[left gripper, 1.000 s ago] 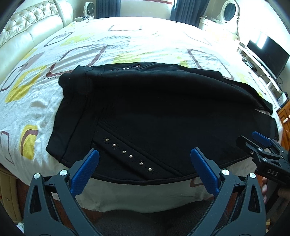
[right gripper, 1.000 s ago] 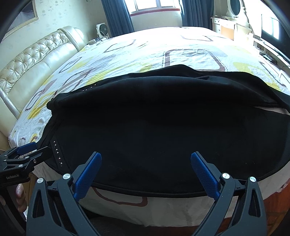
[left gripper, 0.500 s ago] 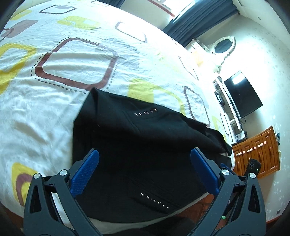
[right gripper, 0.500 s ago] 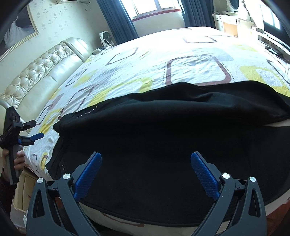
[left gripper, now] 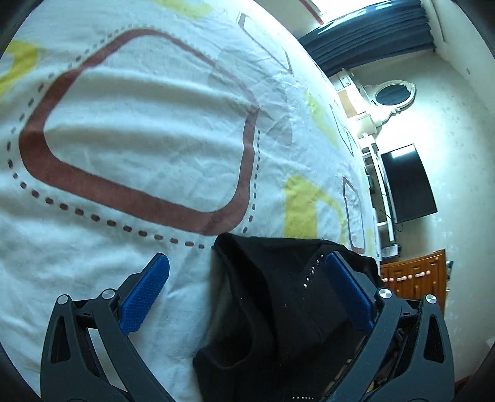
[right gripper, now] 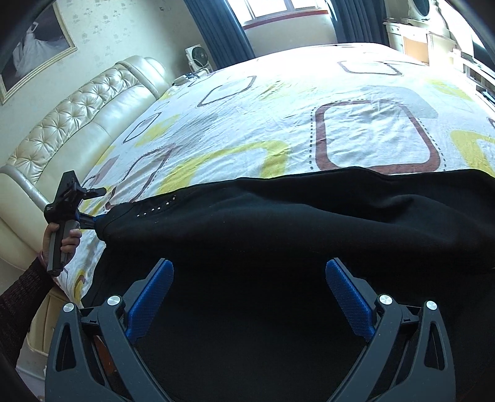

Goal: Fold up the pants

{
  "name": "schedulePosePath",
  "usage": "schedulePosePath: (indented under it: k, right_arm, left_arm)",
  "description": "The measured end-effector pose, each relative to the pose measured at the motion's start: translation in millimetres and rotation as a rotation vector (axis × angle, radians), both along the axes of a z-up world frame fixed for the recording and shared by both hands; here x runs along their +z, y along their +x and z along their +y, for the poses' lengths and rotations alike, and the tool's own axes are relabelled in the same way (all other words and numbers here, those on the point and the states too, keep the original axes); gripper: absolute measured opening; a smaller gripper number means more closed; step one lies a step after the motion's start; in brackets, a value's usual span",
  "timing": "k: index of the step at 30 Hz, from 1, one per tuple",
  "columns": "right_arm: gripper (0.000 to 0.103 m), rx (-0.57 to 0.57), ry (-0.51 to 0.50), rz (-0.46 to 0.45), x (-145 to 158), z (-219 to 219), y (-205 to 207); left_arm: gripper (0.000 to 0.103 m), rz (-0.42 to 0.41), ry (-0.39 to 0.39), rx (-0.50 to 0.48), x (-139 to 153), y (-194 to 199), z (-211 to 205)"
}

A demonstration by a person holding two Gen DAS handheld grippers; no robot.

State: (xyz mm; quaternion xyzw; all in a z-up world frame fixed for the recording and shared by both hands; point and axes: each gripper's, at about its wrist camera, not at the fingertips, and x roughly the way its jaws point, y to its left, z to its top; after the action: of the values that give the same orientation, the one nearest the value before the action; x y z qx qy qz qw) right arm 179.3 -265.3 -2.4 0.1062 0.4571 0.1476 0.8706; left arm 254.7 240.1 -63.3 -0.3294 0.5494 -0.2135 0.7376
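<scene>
Left claw [left gripper: 244, 290]: spread wide, astride the black pants [left gripper: 278, 309] corner; should bite both layers.
Right claw [right gripper: 249, 301]: spread, empty above pants.

A wide bed [right gripper: 278, 102] wears a white sheet printed with brown, yellow and grey rounded squares. Its cream tufted headboard [right gripper: 77, 123] stands under a framed picture [right gripper: 34, 46]. Dark blue curtains [right gripper: 216, 27] flank a bright window [right gripper: 278, 12]. A black television [left gripper: 406, 182] hangs near a wooden cabinet [left gripper: 414, 278].
</scene>
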Motion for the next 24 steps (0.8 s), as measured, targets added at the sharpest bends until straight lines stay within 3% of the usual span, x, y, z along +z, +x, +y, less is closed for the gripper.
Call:
schedulePosePath:
  k: [1, 3, 7, 8, 11, 19, 21, 24]
  right_arm:
    - [0.098, 0.016, 0.009, 0.002, -2, 2, 4]
    - [0.098, 0.033, 0.014, 0.009, -6, 4, 13]
    - [0.098, 0.064, 0.066, 0.034, -9, 5, 35]
    - [0.098, 0.079, 0.077, 0.04, -9, 5, 41]
    - [0.098, 0.138, 0.06, 0.054, -5, 4, 63]
    - [0.098, 0.312, -0.113, 0.138, -9, 17, 146]
    - [0.097, 0.353, -0.139, 0.17, -17, 24, 162]
    - [0.097, 0.407, -0.19, 0.214, -31, 36, 177]
  left_arm:
    - [0.101, 0.037, -0.027, -0.026, -8, 2, -4]
    - [0.101, 0.002, 0.005, -0.071, -5, 3, -16]
    - [0.101, 0.023, -0.282, -0.183, -3, 11, -42]
    - [0.101, 0.022, -0.302, -0.22, -2, 13, -50]
    - [0.101, 0.069, -0.169, -0.295, -12, 16, -72]
    - [0.101, 0.036, -0.127, -0.33, -14, 12, -72]
    - [0.101, 0.072, -0.147, -0.314, -10, 21, -70]
    - [0.101, 0.023, -0.244, -0.192, -7, 27, -54]
